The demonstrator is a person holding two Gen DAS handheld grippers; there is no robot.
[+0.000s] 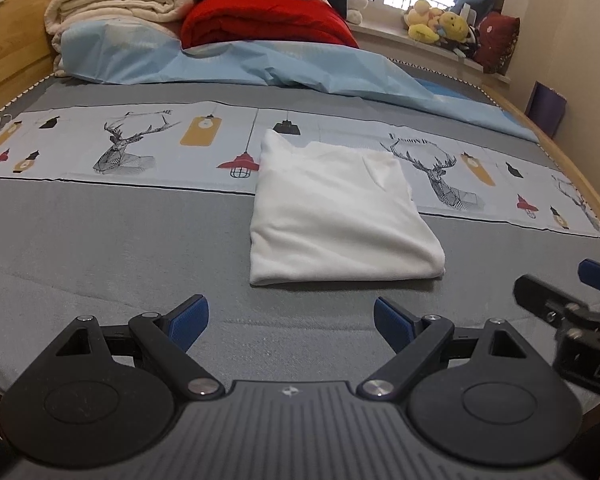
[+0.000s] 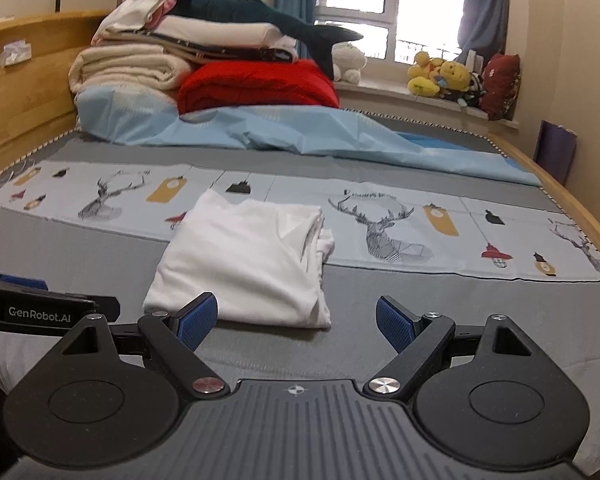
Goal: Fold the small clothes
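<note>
A white garment [image 1: 336, 216] lies folded into a rough rectangle on the grey bed cover [image 1: 100, 240]. It also shows in the right wrist view [image 2: 244, 264]. My left gripper [image 1: 290, 322] is open and empty, a short way in front of the garment's near edge. My right gripper [image 2: 296, 322] is open and empty, just in front of the garment's near right corner. The right gripper also shows at the right edge of the left wrist view [image 1: 568, 300]. The left gripper also shows at the left edge of the right wrist view [image 2: 40, 304].
A light blue sheet [image 1: 260, 64] lies crumpled across the bed's far part. Folded cream blankets [image 1: 120, 4] and a red blanket [image 1: 268, 20] are stacked behind it. Plush toys [image 1: 440, 24] sit on the windowsill. A wooden bed frame [image 1: 8, 52] runs along the left.
</note>
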